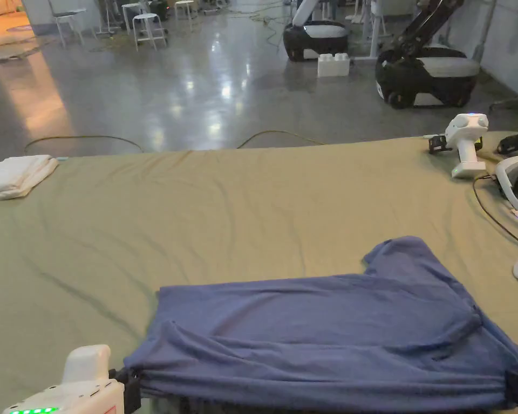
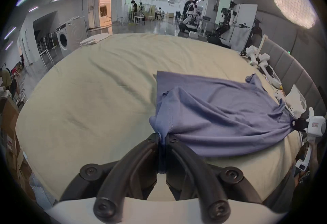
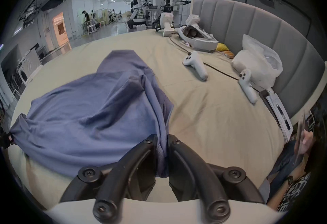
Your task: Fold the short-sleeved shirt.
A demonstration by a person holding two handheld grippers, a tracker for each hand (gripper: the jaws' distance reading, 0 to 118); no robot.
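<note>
Where spread across the near half of the bed (image 1: 252, 205), covered in an olive-tan sheet: short-sleeved shirt (image 1: 328, 334), blue-violet, partly doubled over itself, near edge lifted and drawn taut between two grips, far part lying flat with one sleeve pointing toward the far right.

Left hand-held gripper (image 2: 162, 136): black jaws pressed together on a bunched corner of the shirt, at the garment's left end; stitched hem showing just above the jaws. White body with green lights at the lower left of the head view (image 1: 131, 385).

Right hand-held gripper (image 3: 161, 139): jaws clenched on a fold of the shirt at its right end, cloth hanging down between them. Same unit seen from the left gripper view at the far right, white housing, black jaws pinching the cloth.

Shirt fabric: creased, sagging between the two grips, near edge off the sheet, rest resting on the bed.

Other items on the bed, all apart from the shirt:
- folded white cloth (image 1: 16, 175), far left corner;
- two white hand controllers (image 3: 194, 65), right of the shirt, a black cable (image 1: 495, 215) running by them;
- white headset (image 3: 198, 38), far right, beside a spare white gripper unit (image 1: 465, 143) standing upright;
- white plastic bag (image 3: 258, 61) against the grey padded headboard (image 3: 256, 21).

Beyond the bed: glossy grey floor (image 1: 198, 91), white stools (image 1: 144, 27), black-and-white robot bases (image 1: 425, 75), washing machine (image 2: 64, 38) at the left wall.
</note>
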